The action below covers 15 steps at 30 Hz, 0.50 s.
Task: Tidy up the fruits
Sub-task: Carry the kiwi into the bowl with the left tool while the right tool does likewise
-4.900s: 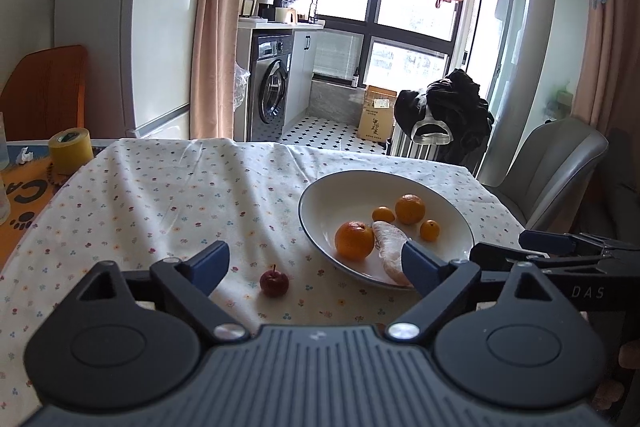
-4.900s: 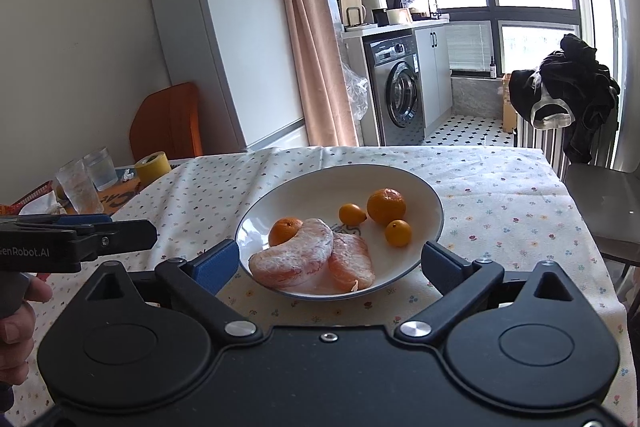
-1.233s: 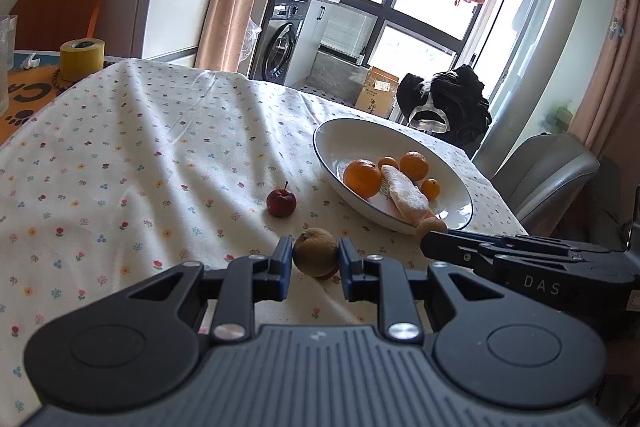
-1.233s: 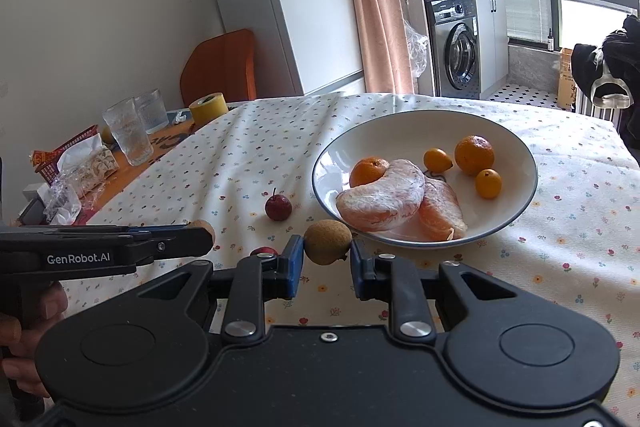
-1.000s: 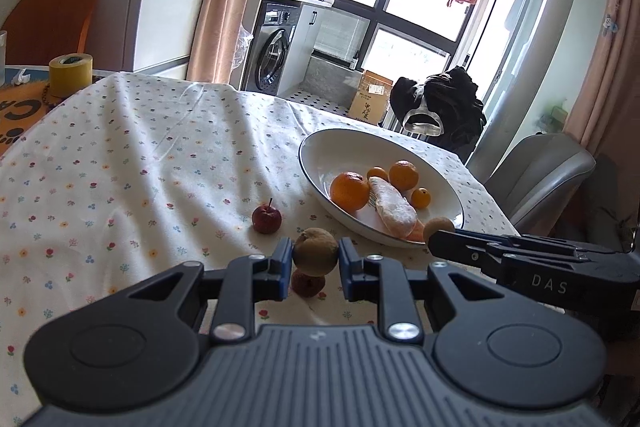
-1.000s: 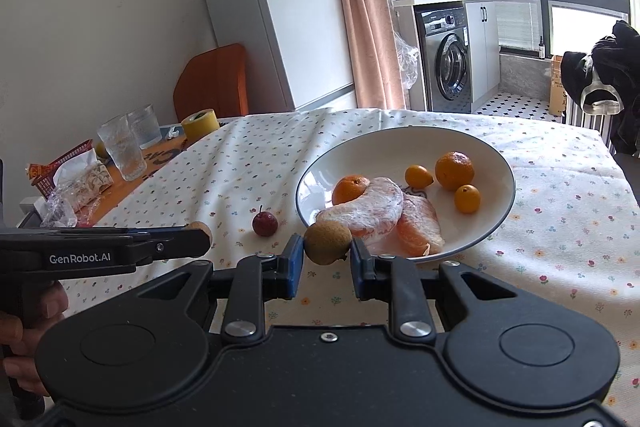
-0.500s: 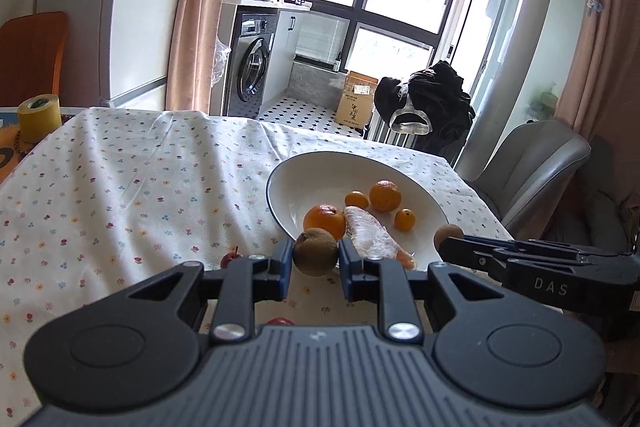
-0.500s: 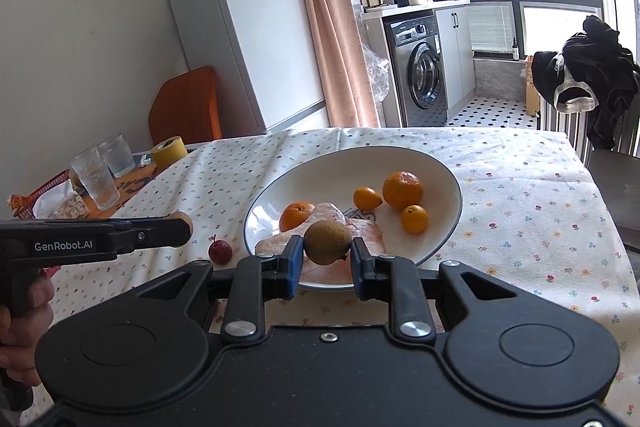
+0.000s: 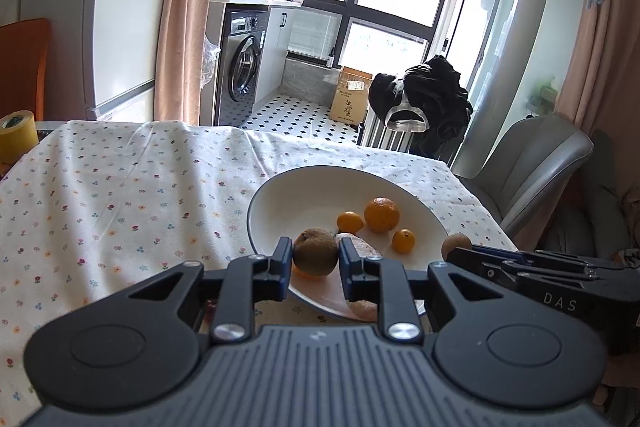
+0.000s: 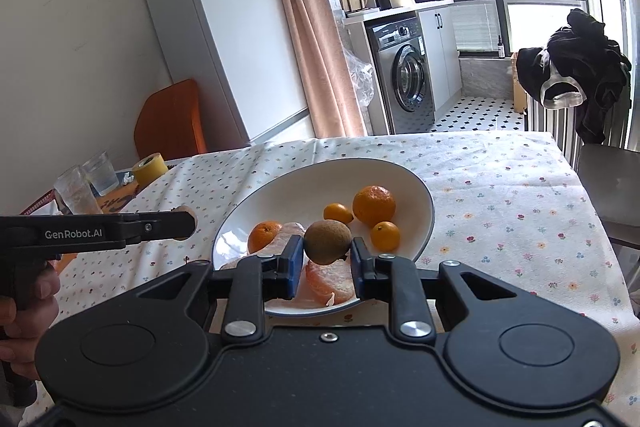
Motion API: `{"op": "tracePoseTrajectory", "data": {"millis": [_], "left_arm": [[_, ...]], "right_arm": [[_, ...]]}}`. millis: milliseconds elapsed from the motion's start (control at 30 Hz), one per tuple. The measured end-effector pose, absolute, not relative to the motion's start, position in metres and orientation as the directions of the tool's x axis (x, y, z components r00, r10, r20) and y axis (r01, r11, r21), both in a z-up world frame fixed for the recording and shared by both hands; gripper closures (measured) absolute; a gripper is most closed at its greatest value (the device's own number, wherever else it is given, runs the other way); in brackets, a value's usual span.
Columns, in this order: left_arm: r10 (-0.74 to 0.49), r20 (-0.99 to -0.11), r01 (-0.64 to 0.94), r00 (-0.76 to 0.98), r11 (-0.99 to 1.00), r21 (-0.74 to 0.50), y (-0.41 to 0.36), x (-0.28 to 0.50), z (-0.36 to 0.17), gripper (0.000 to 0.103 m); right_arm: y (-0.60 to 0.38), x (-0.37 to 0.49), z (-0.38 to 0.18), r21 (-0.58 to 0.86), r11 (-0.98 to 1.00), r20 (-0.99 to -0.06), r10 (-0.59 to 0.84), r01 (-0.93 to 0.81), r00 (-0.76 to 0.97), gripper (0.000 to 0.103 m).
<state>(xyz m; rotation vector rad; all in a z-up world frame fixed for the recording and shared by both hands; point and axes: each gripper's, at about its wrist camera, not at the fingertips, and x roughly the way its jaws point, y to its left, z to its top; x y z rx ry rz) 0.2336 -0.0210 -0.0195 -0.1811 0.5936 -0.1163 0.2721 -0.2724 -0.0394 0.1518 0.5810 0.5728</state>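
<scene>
Your left gripper (image 9: 315, 261) is clamped on a brown kiwi (image 9: 315, 252), pinched between its 2 blue pads at the lower centre of the left wrist view. Your right gripper (image 10: 326, 265) is likewise clamped on a second kiwi (image 10: 328, 241), at the centre of the right wrist view.

Both kiwis hang over the near side of the white bowl (image 9: 280, 187), which sits on the flowered tablecloth (image 9: 100, 195) just beyond the pads. In the right wrist view the bowl (image 10: 412, 183) holds 1 large orange (image 10: 374, 205) toward its far right, 2 small oranges (image 10: 385, 236) close beside it, 1 medium orange (image 10: 265, 235) at its left, and pale peeled citrus pieces (image 10: 330, 281) along its near side, partly behind your gripper.

Each gripper shows in the other's view: your right one enters the left wrist view from the lower right, with its kiwi a brown ball at the tip; your left one crosses the left edge of the right wrist view, level with the bowl's left rim, and your hand (image 10: 24, 311) grips its handle at the lower left.

Further out, at the left edge of both views, a yellow tape roll (image 10: 150, 165) stands past the cloth, with 2 clear cups (image 10: 86, 179) beside it.
</scene>
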Motion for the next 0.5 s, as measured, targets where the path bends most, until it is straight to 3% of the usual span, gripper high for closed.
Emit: {"op": "tracePoseTrajectory", "data": {"millis": [500], "left_arm": [[-0.11, -0.537, 0.009, 0.836, 0.982, -0.187, -0.011, 0.245, -0.016, 0.076]], "right_arm": [[-0.273, 0.281, -0.04, 0.292, 0.842, -0.477, 0.539, -0.453, 0.694, 0.08]]}}
